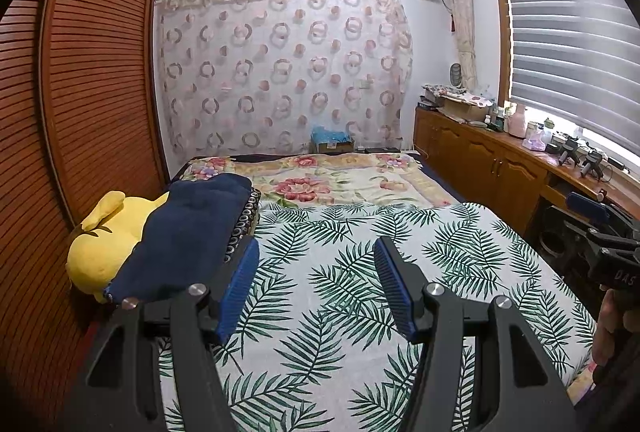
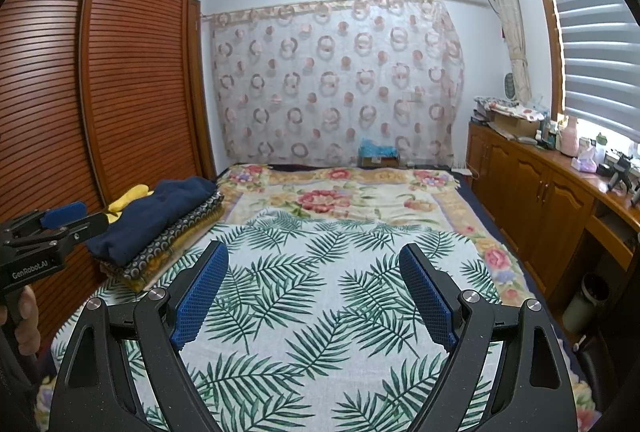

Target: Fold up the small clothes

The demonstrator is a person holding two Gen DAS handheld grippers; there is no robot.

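The left gripper [image 1: 316,252] was held above a palm-leaf cloth [image 1: 340,272] spread flat over the near part of the bed; its jaws were parted, with nothing between the blue pads [image 1: 240,288]; the right gripper [image 2: 312,260] was held beside it over the same cloth, its jaws spread wider and likewise empty; each gripper was seen at the edge of the other's view, gripped by a hand [image 2: 24,312].

A stack of folded clothes [image 2: 160,228] was seen at the left edge of the bed, close beside the slatted wooden wardrobe [image 2: 132,71]; a navy garment [image 1: 188,232] lay on top, with a dark piece printed in rings [image 2: 180,236] beneath it and a yellowish layer at the bottom; a yellow plush toy [image 1: 104,244] was partly covered by the navy garment on its wardrobe side; whether the toy touched the wardrobe could not be told.

Beyond the leaf cloth a floral blanket [image 1: 320,183] was laid over the far part of the bed; a sheer curtain with ring patterns [image 1: 280,71] was hung across the back wall; a wooden cabinet [image 2: 532,183] crowded with small items ran under the window on the right.
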